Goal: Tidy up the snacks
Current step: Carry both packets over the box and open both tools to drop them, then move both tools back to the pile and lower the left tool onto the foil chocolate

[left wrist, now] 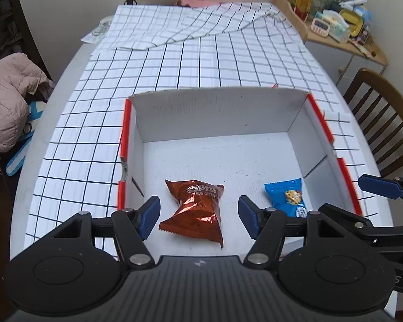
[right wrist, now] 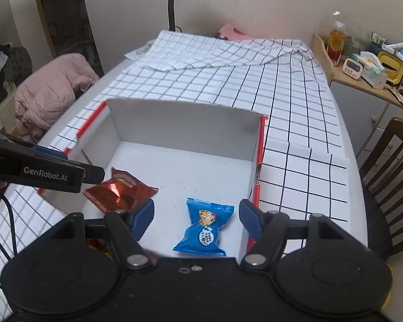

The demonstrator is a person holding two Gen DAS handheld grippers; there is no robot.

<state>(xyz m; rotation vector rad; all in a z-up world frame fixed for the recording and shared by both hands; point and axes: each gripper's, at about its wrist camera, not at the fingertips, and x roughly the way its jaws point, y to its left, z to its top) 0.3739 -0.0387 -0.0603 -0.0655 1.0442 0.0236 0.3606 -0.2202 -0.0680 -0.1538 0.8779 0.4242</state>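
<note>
Two snack packets lie apart on the floor of one white box (left wrist: 215,112): a red Oreo packet (left wrist: 194,209) left, a blue cookie packet (right wrist: 205,228) right. The left gripper (left wrist: 198,216) and right gripper (right wrist: 196,221) hover with jaws apart, empty. "GenRobot.AI" marks the left gripper's side.

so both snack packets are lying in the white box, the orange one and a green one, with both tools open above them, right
Not quite: the second packet is blue, not green, as the right wrist view shows. The rest holds: it and the orange packet lie in the white box, with the left tool and right tool open above them.
</note>
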